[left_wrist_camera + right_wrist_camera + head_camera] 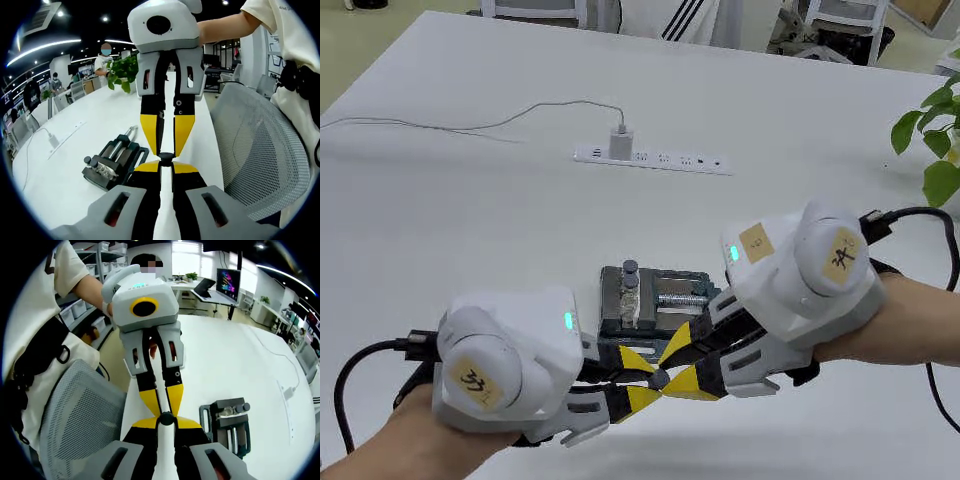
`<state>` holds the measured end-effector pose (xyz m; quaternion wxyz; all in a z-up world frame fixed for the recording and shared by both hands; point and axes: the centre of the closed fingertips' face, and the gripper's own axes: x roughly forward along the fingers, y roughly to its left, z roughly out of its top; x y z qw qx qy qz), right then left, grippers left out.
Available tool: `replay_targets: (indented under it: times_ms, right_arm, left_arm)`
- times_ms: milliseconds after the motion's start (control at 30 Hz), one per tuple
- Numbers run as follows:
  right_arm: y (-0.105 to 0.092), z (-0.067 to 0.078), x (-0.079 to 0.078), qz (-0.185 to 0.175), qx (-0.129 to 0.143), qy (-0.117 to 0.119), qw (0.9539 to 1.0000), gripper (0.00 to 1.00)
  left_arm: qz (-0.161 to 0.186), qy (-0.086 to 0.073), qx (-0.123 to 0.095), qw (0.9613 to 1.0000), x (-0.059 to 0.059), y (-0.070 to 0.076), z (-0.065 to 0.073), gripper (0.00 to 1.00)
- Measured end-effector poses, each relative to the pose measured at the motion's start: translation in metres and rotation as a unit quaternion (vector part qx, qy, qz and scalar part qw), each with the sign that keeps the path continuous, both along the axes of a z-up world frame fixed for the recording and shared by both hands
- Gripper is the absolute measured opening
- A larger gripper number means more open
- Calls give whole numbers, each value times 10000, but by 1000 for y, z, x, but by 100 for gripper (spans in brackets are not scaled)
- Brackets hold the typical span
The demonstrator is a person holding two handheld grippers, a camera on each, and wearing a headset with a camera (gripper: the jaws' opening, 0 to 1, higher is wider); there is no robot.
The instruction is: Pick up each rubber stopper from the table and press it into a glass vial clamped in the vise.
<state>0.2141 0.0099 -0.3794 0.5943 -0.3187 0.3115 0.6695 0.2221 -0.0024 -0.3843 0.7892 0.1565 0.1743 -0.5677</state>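
- Stopper point(660, 378) is pinched where the tips of the clenched left gripper point(642, 388) and clenched right gripper point(680, 370) meet, near the vise point(665, 322).
- 2 vials point(631, 297) look plugged; this stopper remains.

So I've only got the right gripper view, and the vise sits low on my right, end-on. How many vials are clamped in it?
Observer: Two. The left gripper view shows a pair of glass vials standing side by side in the vise, both dark on top as if already stoppered.
Operator: Ok, and where does the vise lie from the tips?
Observer: In the head view, the left gripper and right gripper meet tip to tip on a small dark rubber stopper. That meeting point is on the person's side of the vise, and its screw points toward the right gripper's side.
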Motion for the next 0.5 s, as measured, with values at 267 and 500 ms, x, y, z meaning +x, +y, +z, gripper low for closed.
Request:
replay_targets:
  times_ms: [267, 500]
  right_arm:
    - [-1, -1, 0, -6, -77, 25, 10000, 7]
    - [0, -3, 1, -7, -107, 70, 9999, 6]
  left_arm:
    - [33, 25, -17, 10000, 0, -1, -1, 4]
    - [129, 53, -42, 9999, 1, 1, -4, 5]
